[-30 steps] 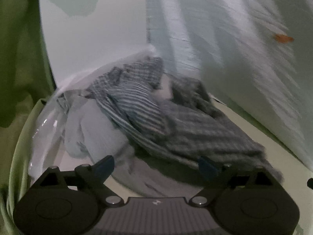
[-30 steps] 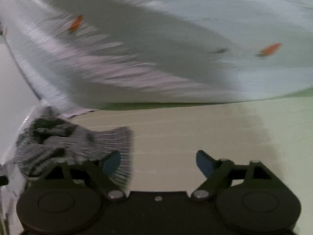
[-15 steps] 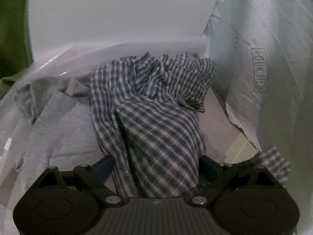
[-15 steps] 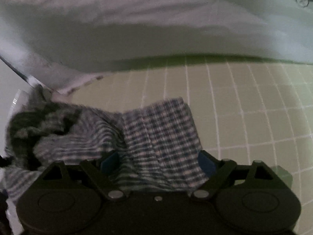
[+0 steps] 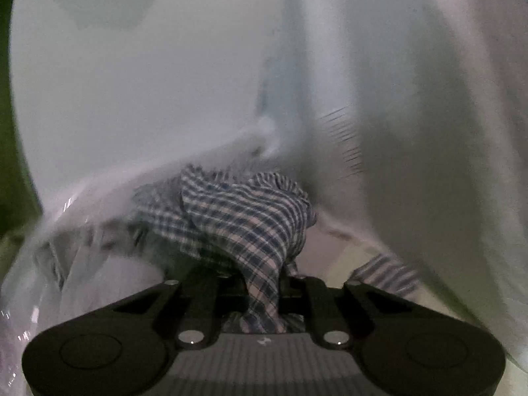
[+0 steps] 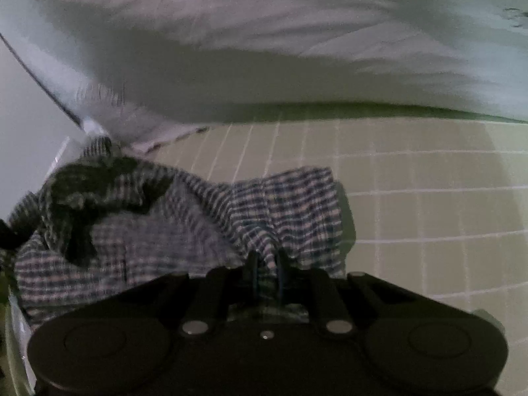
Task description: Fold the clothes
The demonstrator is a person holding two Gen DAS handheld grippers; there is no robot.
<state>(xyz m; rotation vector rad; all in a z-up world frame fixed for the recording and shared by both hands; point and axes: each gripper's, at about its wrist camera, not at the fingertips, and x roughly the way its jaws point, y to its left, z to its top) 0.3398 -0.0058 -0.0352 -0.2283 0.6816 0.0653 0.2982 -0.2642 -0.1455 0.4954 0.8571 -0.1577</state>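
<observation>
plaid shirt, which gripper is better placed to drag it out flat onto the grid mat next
Right, probably. The right gripper is shut on the plaid shirt beside open grid mat. The left gripper, also shut on it, faces the bunched pile by the white wall.

Black left gripper (image 5: 263, 292): ribbed grey panel, 2 silver screws.

A pale green mat with a white grid of lines (image 6: 412, 204) covers the work surface. Along its far edge stands a white creased cardboard sheet (image 6: 264, 49). At the left end bunches a clear crinkled plastic bag (image 5: 59, 250).
</observation>
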